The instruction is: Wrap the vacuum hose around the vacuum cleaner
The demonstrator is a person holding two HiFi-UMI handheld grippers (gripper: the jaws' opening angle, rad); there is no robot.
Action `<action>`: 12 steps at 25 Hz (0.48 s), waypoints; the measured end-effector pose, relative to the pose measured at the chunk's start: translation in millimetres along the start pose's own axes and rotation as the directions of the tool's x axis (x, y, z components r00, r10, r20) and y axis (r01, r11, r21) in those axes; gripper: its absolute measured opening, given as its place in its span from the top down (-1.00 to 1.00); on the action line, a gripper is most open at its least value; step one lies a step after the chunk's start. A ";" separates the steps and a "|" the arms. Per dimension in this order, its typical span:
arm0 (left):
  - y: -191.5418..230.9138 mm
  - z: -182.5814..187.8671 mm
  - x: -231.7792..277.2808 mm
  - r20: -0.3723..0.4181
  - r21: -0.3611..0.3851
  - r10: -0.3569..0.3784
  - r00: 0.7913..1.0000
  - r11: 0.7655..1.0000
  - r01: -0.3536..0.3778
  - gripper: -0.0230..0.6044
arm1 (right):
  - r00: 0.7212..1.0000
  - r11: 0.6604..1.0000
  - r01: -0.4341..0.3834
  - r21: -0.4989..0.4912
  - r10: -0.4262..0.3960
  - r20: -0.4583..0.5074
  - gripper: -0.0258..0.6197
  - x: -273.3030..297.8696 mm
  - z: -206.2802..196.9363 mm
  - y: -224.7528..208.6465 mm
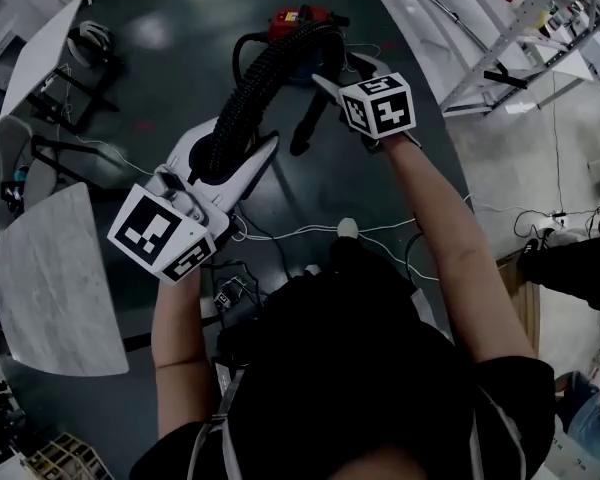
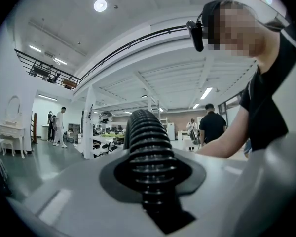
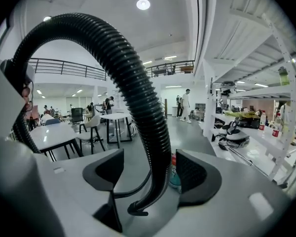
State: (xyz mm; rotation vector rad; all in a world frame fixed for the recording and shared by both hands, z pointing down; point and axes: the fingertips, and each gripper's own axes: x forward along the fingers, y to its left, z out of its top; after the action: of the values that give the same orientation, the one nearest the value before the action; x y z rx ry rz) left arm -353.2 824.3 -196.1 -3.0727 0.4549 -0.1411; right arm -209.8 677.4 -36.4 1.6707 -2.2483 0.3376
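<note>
A black ribbed vacuum hose (image 1: 265, 78) arches from my left gripper (image 1: 230, 153) up toward the red vacuum cleaner (image 1: 298, 20) standing on the floor. My left gripper (image 2: 150, 169) is shut on the hose (image 2: 148, 142), which sticks out between its jaws. My right gripper (image 1: 330, 73) is by the hose's far end, close to the vacuum. In the right gripper view the hose (image 3: 133, 83) curves overhead and hangs down between the jaws of my right gripper (image 3: 150, 174). It is nearer the right pad (image 3: 195, 174), and the pads stand apart without pressing on it.
White tables (image 1: 50, 278) and a chair (image 1: 90, 43) stand at the left. A metal shelving rack (image 1: 520, 28) lines the right side. Cables (image 1: 310, 230) trail over the dark floor near my feet. People stand far off in the hall (image 2: 212, 127).
</note>
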 end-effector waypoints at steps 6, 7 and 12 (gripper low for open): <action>14.9 9.0 26.5 0.019 -0.010 -0.025 1.000 1.000 0.025 0.55 | 1.000 0.999 0.006 -0.037 -0.006 -0.007 -0.04 26.6 8.1 -40.8; 16.6 10.7 30.8 0.021 -0.009 -0.031 0.999 0.999 0.031 0.55 | 1.000 0.999 0.010 -0.041 -0.011 -0.003 0.00 30.0 9.8 -46.7; 25.5 16.8 47.1 0.039 -0.037 -0.050 0.998 0.998 0.052 0.55 | 0.999 0.996 0.044 -0.080 -0.043 0.020 0.34 43.8 21.0 -79.3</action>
State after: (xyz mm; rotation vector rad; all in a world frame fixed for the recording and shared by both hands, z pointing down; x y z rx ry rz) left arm -314.1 786.6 -209.9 -3.1193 0.3821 -0.0764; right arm -147.9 608.0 -38.8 1.6846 -2.2041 0.2192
